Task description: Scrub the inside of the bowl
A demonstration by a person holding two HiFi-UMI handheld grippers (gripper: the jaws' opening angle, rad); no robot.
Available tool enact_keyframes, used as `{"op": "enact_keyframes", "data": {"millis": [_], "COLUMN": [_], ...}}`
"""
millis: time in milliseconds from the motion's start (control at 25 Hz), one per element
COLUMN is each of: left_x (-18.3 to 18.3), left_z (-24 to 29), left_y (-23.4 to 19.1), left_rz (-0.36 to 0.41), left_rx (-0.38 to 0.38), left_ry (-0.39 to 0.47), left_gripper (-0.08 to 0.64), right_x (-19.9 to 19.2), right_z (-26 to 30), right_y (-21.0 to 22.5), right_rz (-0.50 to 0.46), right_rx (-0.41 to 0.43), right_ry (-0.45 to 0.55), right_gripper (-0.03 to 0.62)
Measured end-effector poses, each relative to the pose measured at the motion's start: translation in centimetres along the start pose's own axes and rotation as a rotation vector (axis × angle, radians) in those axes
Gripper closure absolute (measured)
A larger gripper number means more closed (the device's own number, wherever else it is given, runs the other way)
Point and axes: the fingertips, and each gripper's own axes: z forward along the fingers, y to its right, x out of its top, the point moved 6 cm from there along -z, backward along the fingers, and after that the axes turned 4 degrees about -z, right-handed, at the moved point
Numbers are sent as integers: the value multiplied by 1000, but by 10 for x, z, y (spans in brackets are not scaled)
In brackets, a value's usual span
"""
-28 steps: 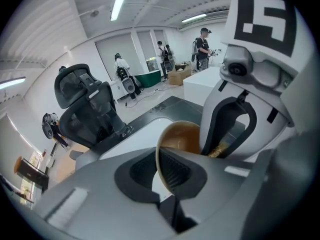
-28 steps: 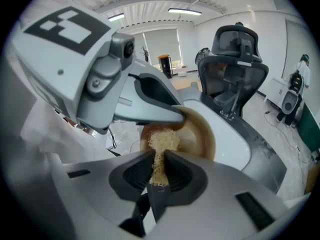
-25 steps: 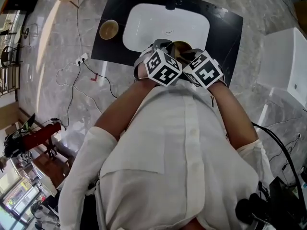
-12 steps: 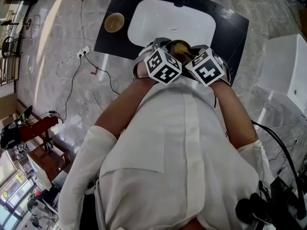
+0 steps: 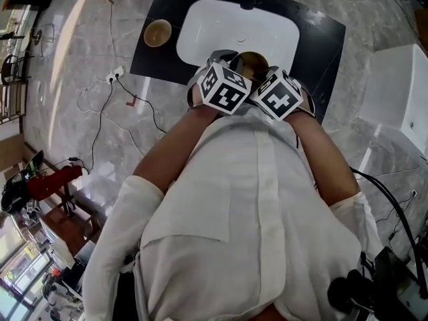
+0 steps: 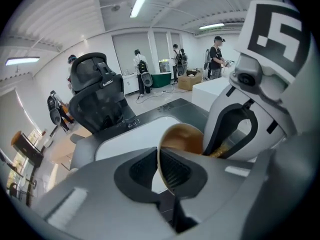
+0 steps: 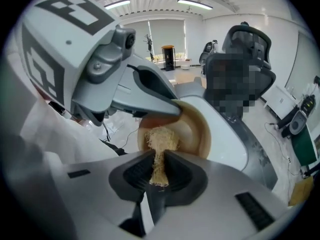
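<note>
- The left gripper (image 6: 160,159) has its fingers nearly together, pinching the thin rim of the brown bowl (image 6: 182,136) between the pads.
- The bowl is held up off the worktop (image 5: 321,39), over the near side of the white basin (image 5: 221,29) and close to the worktop's near edge. It is tilted so that its inside faces the right gripper.
- The right gripper (image 7: 159,160) has its fingers closed on a straw-coloured fibre scrubber (image 7: 160,139). The scrubber's free end lies against the inside wall of the bowl, low on the side nearest this gripper.
- In the head view the two grippers sit side by side with their marker cubes almost touching, and the bowl shows just beyond them.
- A second brown bowl (image 5: 158,33) stands upright on the worktop, to the left of the basin and near the worktop's left edge.
</note>
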Motion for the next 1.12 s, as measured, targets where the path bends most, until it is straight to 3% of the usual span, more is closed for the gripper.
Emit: {"op": "enact_keyframes", "data": {"millis": [160, 240, 560, 760, 1120], "left_x": [-4, -8, -13, -13, -12], "left_z": [3, 2, 1, 1, 3], "left_y": [-4, -4, 1, 4, 1], "left_rz": [-120, -150, -91, -68, -81], "left_rx": [-52, -70, -55, -47, -36], "left_ry": [-6, -14, -34, -29, -14], "left_gripper": [546, 549, 549, 548, 545], "right_x": [10, 15, 18, 10, -6], "right_z": [-5, -10, -20, -19, -5], "right_y": [0, 2, 13, 10, -7], "right_rz": [-38, -70, -229, -310, -273], "right_rx": [20, -10, -228, -277, -140], "right_ry": [34, 43, -40, -127, -153], "right_gripper": [541, 541, 541, 541, 541]}}
